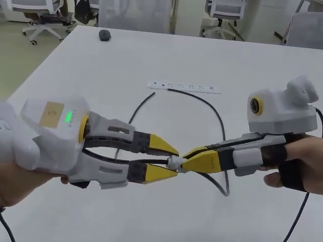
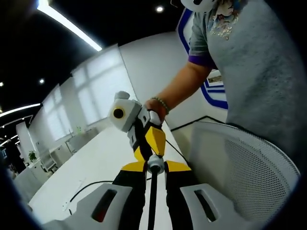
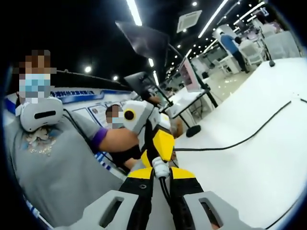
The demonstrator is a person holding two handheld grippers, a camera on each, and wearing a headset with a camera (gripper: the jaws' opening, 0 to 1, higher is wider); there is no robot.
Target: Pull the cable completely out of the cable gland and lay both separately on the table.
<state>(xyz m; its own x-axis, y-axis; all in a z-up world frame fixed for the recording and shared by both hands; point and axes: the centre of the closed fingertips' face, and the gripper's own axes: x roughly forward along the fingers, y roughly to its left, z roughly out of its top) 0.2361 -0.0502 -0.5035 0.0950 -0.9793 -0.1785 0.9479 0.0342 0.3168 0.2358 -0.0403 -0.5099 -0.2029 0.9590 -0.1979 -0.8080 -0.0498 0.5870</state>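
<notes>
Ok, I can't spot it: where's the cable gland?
Head view, lower centre: cable gland clamped between the left gripper and right gripper tongs, above the table.

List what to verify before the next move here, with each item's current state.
1. Cable out of cable gland: not ok, the cable runs through it.
2. Left gripper hold: cannot tell; its jaws flank the gland.
3. Right gripper hold: cannot tell; its tips meet the gland.
4. Cable slack: ok, it lies in a loose loop on the table.
5. Cable free of the power strip: cannot tell, it passes right beside it.
6. Room to lay both parts: ok, bare table nearby.
</notes>
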